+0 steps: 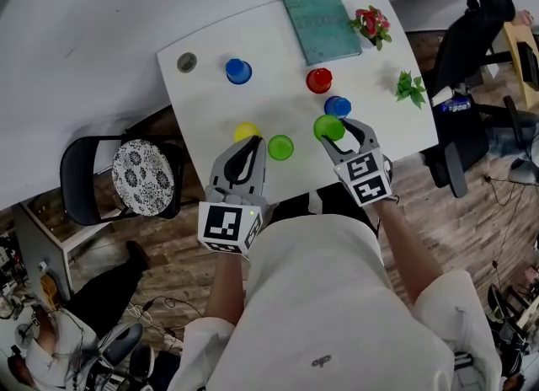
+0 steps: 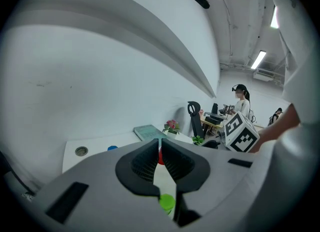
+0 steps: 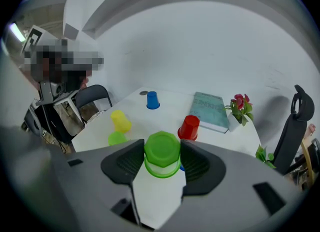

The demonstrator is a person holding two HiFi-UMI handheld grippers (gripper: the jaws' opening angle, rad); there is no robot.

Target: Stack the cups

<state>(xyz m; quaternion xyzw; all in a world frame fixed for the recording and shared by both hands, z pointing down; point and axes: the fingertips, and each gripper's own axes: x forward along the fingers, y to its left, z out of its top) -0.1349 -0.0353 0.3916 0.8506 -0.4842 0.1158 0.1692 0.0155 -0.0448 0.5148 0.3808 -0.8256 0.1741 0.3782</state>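
Closest to us is our own white shirt [image 1: 337, 297], filling the bottom of the head view. Beyond it a plain white wall [image 1: 84, 18] curves behind everything, and a wood-plank floor [image 1: 472, 212] runs under a white rounded counter [image 1: 278, 103]. A black office chair [image 1: 472, 35] stands off the counter's right end, and a black chair with a patterned round cushion [image 1: 139, 176] off its left. In the left gripper view we see a ceiling strip light [image 2: 258, 59] and a standing person [image 2: 243, 107] far across the room.

On the counter's far edge lies a teal hardcover book [image 1: 320, 23]. Over the near edge we hold the left gripper [image 1: 249, 147], its jaws closed together with nothing between them. The right gripper [image 1: 343, 132] has its jaws closed on a green plastic cup [image 1: 328, 127].

A second blue cup [image 1: 338, 106] sits just beyond the held cup, and a red plastic cup [image 1: 318, 80] a little farther. A second green cup [image 1: 280, 147] stands between the two grippers. A yellow plastic cup [image 1: 246, 131] is at the left gripper's tips. A blue plastic cup [image 1: 238, 71] stands well apart, at the far left.

A small pot of pink flowers [image 1: 371, 25] sits beside the book, a small green leafy plant [image 1: 410, 88] near the right edge, and a grey round disc [image 1: 187, 62] in the far left corner.
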